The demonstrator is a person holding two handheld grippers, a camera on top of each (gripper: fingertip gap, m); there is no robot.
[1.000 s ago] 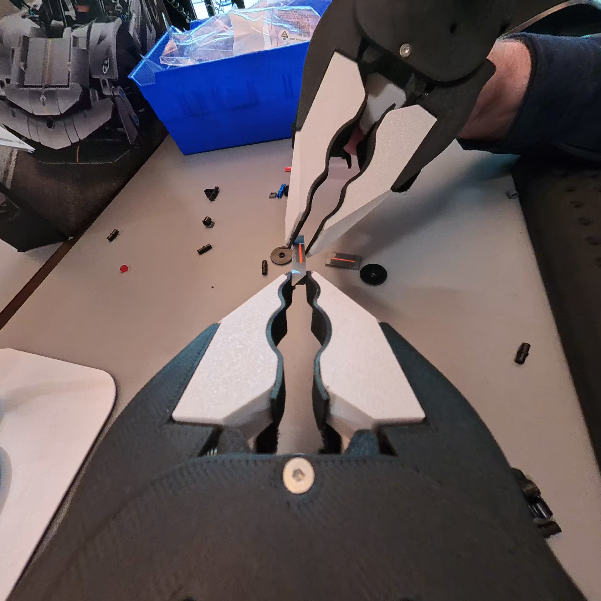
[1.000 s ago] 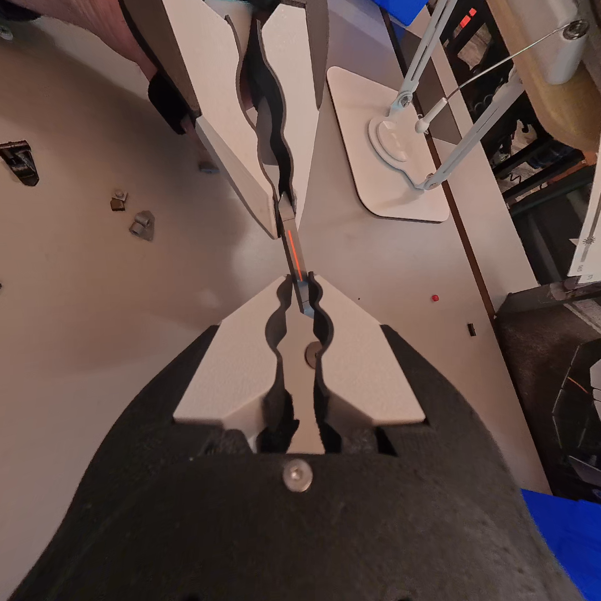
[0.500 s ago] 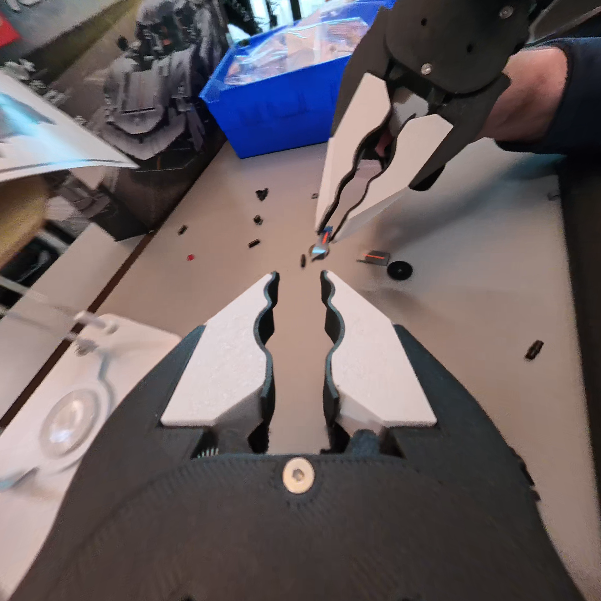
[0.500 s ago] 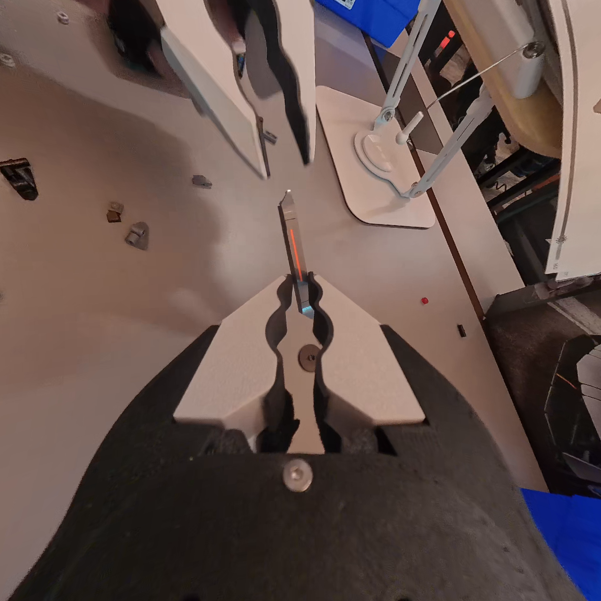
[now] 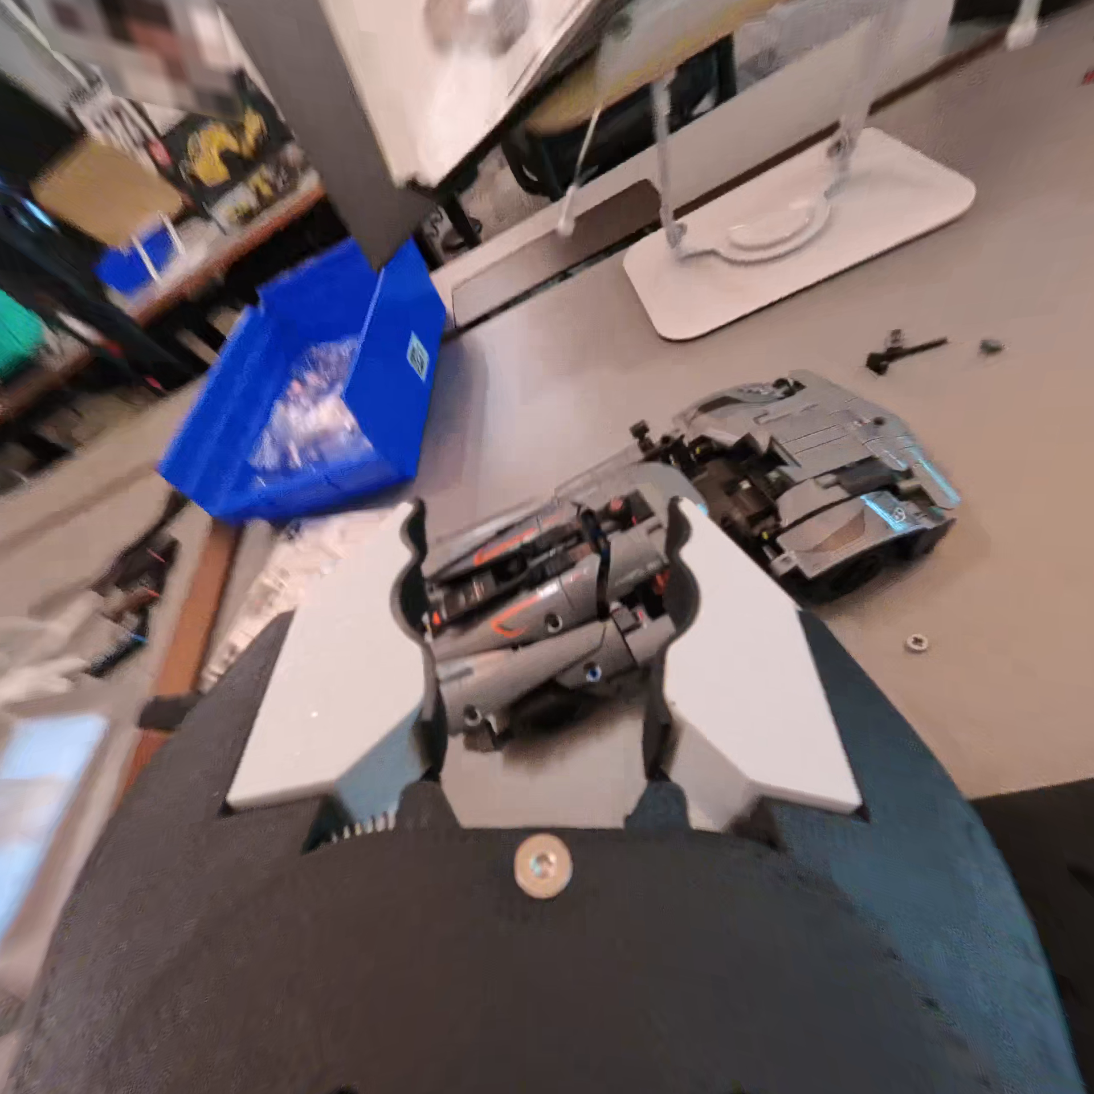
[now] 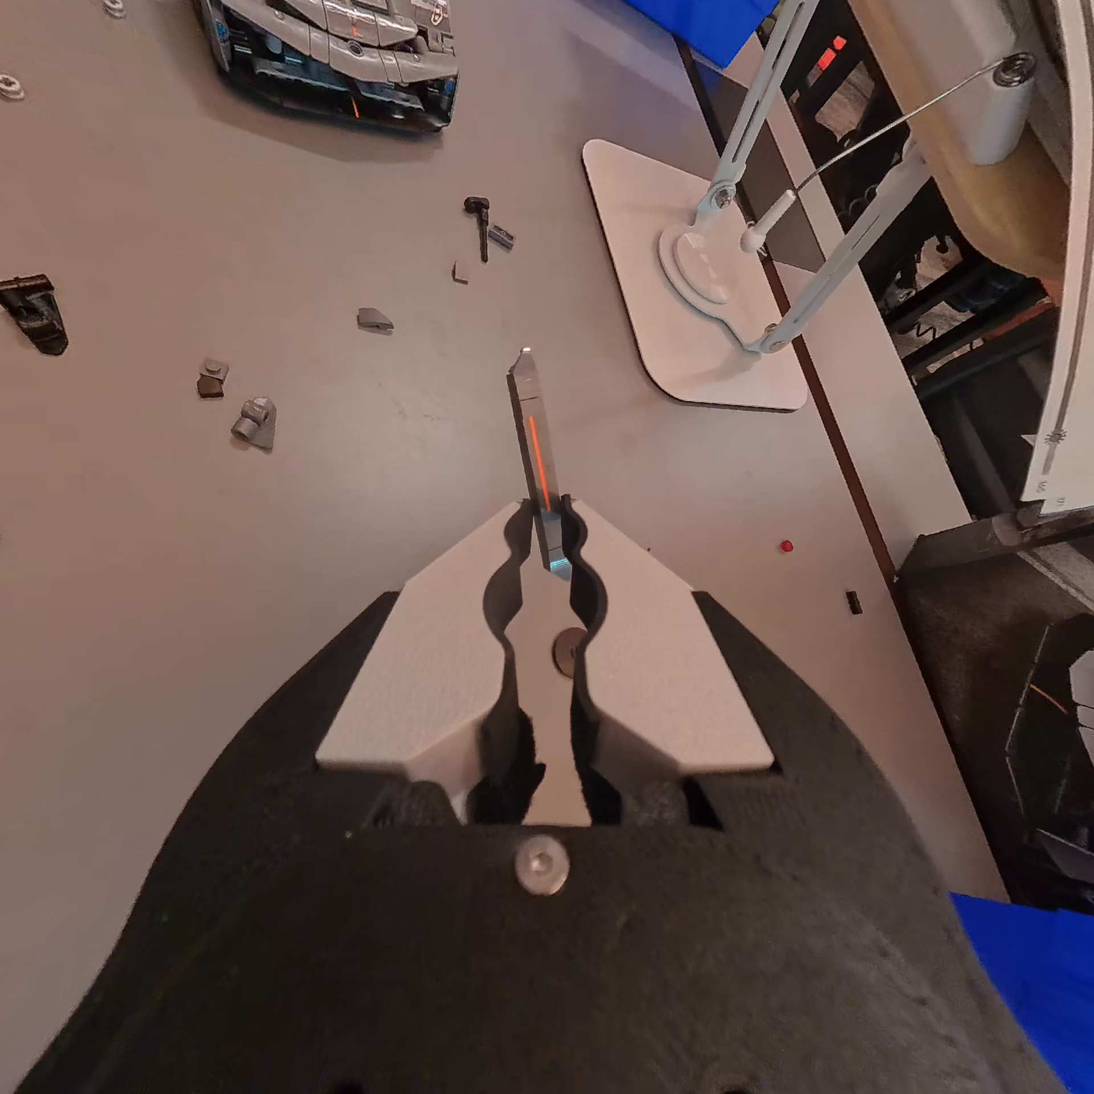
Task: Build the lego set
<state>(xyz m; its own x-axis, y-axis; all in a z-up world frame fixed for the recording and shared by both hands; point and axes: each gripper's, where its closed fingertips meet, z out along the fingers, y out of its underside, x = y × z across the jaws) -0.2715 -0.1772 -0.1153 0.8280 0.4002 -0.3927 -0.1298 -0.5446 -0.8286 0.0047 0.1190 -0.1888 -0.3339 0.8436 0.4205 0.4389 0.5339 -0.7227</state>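
Observation:
My right gripper point(image 6: 544, 503) is shut on a thin grey lego piece with an orange stripe point(image 6: 536, 426). It holds the piece above the table, pointing forward. The partly built grey lego car point(image 6: 337, 65) stands at the far left of the right wrist view. In the blurred left wrist view my left gripper point(image 5: 547, 506) is open wide. The car's point(image 5: 829, 473) near end lies between its fingers point(image 5: 728, 621). I cannot tell whether the fingers touch it.
A blue bin point(image 5: 391, 385) with clear bags stands left of the car. A white stand base point(image 6: 681, 266) sits by the table's right edge. Loose grey pieces point(image 6: 254, 423), a black pin point(image 6: 480, 228), a red stud point(image 6: 785, 546) and a round disc point(image 6: 568, 651) lie about. The left gripper's tips are roughly 40 cm from the right gripper's.
My left gripper let go of the grey striped piece, opened wide and swung away to the lego car. My right gripper kept the piece and stayed in place.

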